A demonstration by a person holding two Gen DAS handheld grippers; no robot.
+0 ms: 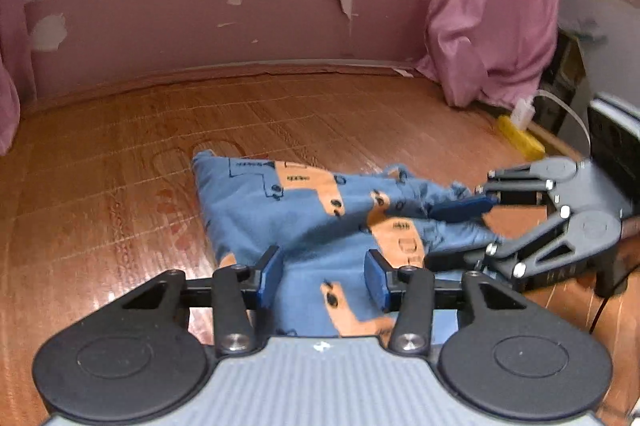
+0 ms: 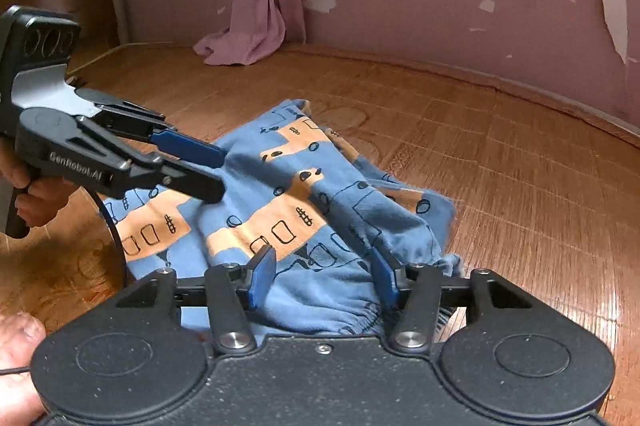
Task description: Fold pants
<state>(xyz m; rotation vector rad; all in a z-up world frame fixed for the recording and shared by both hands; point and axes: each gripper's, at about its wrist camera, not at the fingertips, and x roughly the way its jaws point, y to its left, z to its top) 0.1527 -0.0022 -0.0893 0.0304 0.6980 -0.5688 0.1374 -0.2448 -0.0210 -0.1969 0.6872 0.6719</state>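
Observation:
Blue pants (image 1: 304,210) with orange patches and black car prints lie bunched on the wood-patterned floor. In the left wrist view my left gripper (image 1: 325,278) is open just over their near edge, with cloth showing between its blue pads. My right gripper (image 1: 452,232) comes in from the right, open, its fingers at the pants' rumpled right end. In the right wrist view the pants (image 2: 304,202) spread ahead, their elastic waistband nearest. My right gripper (image 2: 324,278) stands open over that waistband. My left gripper (image 2: 216,172), held by a hand, is open at the pants' left side.
A peeling pink wall (image 1: 180,6) borders the floor. A pink curtain (image 1: 496,18) hangs down to the floor (image 2: 520,166). A yellow object (image 1: 520,138) and white plug with cable (image 1: 524,110) lie by the wall. A bare foot (image 2: 16,346) is at the lower left.

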